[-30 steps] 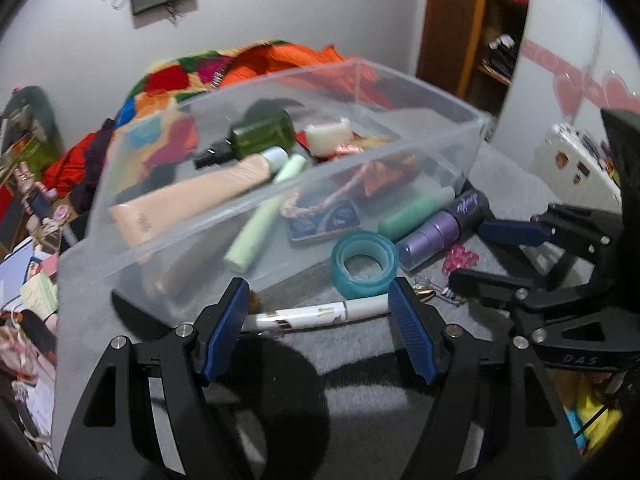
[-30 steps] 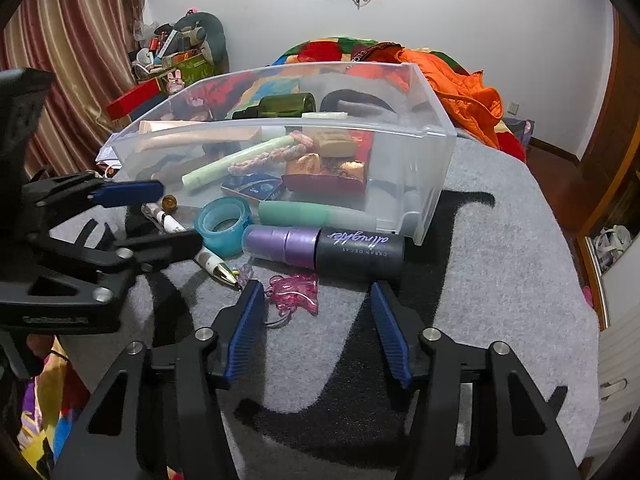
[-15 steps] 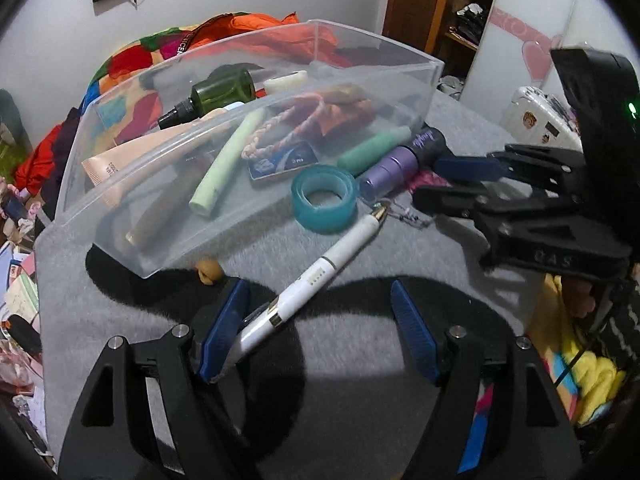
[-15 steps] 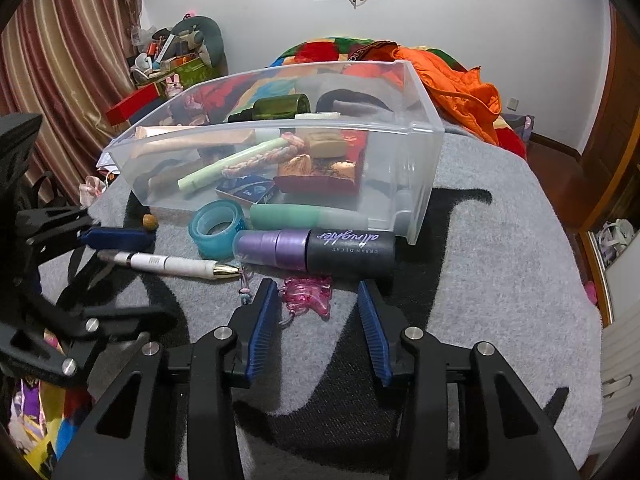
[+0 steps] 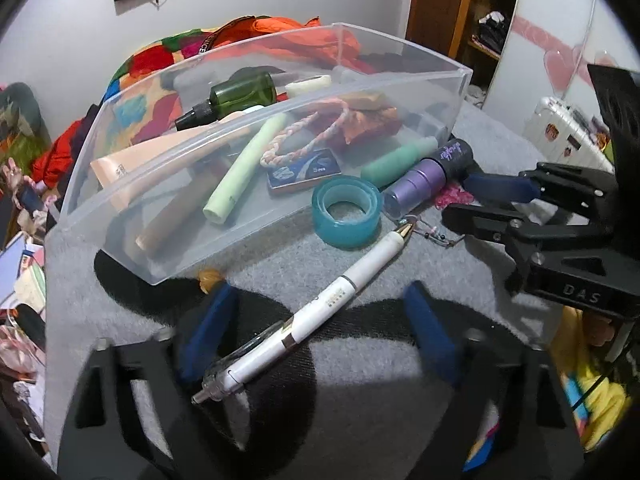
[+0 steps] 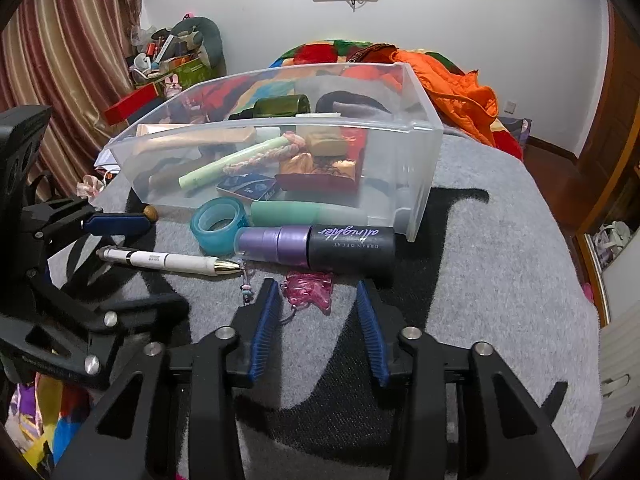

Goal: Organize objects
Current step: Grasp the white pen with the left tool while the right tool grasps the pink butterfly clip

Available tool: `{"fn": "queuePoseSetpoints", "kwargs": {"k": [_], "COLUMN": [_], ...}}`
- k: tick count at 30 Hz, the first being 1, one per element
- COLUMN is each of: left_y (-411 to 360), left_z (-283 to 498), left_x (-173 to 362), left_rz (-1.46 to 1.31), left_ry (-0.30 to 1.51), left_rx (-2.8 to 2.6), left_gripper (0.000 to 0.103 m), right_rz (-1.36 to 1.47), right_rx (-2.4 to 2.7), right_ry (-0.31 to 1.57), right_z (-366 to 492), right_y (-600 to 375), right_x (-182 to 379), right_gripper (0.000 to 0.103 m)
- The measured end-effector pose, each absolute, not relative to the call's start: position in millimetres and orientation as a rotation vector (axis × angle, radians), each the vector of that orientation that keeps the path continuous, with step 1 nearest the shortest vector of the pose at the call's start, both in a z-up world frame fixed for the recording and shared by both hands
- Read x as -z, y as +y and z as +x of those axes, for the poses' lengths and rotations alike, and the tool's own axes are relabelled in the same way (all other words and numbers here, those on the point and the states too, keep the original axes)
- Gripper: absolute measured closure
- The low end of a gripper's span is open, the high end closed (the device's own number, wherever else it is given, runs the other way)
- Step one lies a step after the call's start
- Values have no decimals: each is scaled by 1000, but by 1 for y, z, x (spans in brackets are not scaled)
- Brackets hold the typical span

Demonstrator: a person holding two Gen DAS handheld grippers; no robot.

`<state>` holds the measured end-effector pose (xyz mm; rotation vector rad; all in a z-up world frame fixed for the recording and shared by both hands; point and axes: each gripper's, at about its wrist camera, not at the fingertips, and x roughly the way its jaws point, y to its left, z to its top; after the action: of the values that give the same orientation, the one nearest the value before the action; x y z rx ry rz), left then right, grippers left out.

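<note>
A clear plastic bin (image 5: 280, 208) (image 6: 416, 184) holds several toiletries on a grey mat. In front of it lie a white pen (image 5: 320, 308) (image 6: 172, 261), a teal tape roll (image 5: 346, 216) (image 6: 218, 224), a purple-and-black bottle (image 5: 430, 176) (image 6: 316, 246), a mint tube (image 6: 304, 214) and a pink clip (image 6: 310, 288). My left gripper (image 5: 316, 336) is open, with the pen's rear end lying between its fingers. My right gripper (image 6: 316, 316) is open, and the pink clip lies just beyond its fingertips.
A small brown bead (image 5: 210, 278) (image 6: 150, 213) lies by the bin's near corner. A bead charm (image 6: 246, 290) lies by the pen tip. Orange and multicoloured bedding (image 6: 448, 80) lies behind the bin. Clutter stands at the left by the curtain (image 6: 72, 64).
My left gripper has pulled back and swung, so the pen now lies between its fingers. My right gripper has moved forward toward the pink clip.
</note>
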<state>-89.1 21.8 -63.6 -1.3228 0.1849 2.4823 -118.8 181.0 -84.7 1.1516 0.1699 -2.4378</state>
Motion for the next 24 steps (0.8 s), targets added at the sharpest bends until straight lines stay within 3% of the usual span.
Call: {"fn": "queuePoseSetpoints", "kwargs": {"k": [2, 5, 8, 15, 24], "left_y": [20, 17, 16, 13, 5], "left_z": [-88, -84, -73, -40, -33], "left_x": [61, 58, 56, 53, 37], "left_rz": [-1315, -1320, -1315, -1290, -1207], "left_ry": [173, 148, 159, 205, 138], "left_rx": [-2483, -2467, -2462, -2517, -2599], "left_gripper": [50, 70, 80, 92, 93], "right_rz": [1150, 1149, 1146, 1123, 1010], "right_rx": [2437, 2429, 2430, 2441, 2467], "right_ry": [162, 138, 125, 91, 75], "right_z": [-119, -119, -117, -110, -101], "right_y": [182, 185, 187, 195, 193], "right_x": [84, 84, 83, 74, 40], "right_gripper": [80, 82, 82, 83, 83]}}
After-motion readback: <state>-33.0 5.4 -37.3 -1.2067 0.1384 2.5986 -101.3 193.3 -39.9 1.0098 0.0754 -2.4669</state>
